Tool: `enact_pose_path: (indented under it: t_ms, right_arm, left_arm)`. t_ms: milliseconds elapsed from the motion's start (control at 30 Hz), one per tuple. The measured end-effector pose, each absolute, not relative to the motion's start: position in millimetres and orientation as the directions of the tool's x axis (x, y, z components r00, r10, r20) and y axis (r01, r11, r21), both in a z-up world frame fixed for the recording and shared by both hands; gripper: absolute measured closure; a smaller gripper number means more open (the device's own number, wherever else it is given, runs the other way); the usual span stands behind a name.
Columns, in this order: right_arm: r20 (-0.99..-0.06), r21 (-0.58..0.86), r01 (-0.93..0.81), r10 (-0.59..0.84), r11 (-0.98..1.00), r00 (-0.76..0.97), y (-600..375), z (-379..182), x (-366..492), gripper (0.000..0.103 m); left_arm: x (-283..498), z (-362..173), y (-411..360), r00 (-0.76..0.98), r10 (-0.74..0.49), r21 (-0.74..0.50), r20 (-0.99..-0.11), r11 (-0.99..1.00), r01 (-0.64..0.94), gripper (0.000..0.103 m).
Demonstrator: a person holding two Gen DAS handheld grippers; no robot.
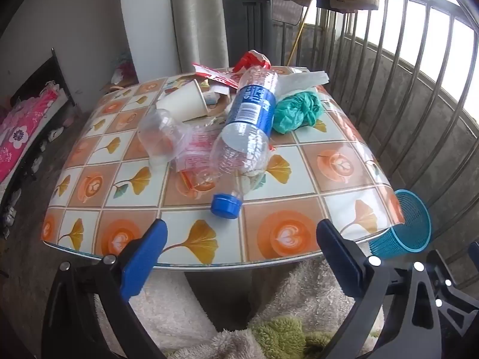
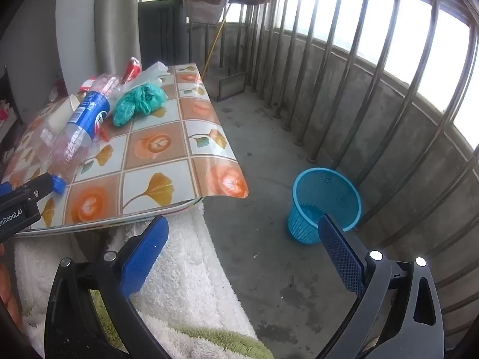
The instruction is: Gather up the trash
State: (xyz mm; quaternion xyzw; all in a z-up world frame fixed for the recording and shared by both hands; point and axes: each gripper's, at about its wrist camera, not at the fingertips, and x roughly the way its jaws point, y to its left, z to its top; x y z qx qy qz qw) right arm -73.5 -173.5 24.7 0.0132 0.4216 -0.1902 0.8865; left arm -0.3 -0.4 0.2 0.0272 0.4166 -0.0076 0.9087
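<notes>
You hadn't started yet, as far as it showed. L to R on the desk (image 1: 299, 164): clear bottle (image 1: 158, 137), cup (image 1: 185, 101), blue-label bottle (image 1: 242, 137), green bag (image 1: 296, 110), wrappers behind, all in a pile. Bin (image 2: 326, 203) on the floor, right of the desk, looked empty. Your left gripper (image 1: 239, 254) & right gripper (image 2: 242, 254) hung wide open w/ nothing between the jaws. Everything was left to bin.

Each gripper (image 1: 239, 251) has black arms, blue ribbed pads, silver screws, perhaps a white logo.
</notes>
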Motion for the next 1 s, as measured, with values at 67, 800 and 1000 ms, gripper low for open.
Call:
enact_pose_path:
  t_ms: [67, 800, 1000]
  right_arm:
    - [-0.754, -0.135, 0.348, -0.324, 0.928, 0.572, -173.5, 24.3, -73.6, 0.007]
    - [-0.761, -0.103, 0.350, -0.300, 0.931, 0.575, -171.9, 26.5, -70.2, 0.007]
    - [-0.764, -0.098, 0.347, -0.294, 0.933, 0.575, -172.2, 26.3, -70.3, 0.007]
  left_arm:
    - [-0.3, 0.2, -0.5, 0.655, 0.016, 0.050, -0.756, 0.998, 0.034, 0.006]
    - [6.1, -2.9, 17.4, 0.633, 0.047, 0.039, -0.773, 0.999, -0.026, 0.006]
    - [5.5, -4.4, 16.6, 0.630, 0.048, 0.040, -0.775, 0.999, -0.026, 0.006]
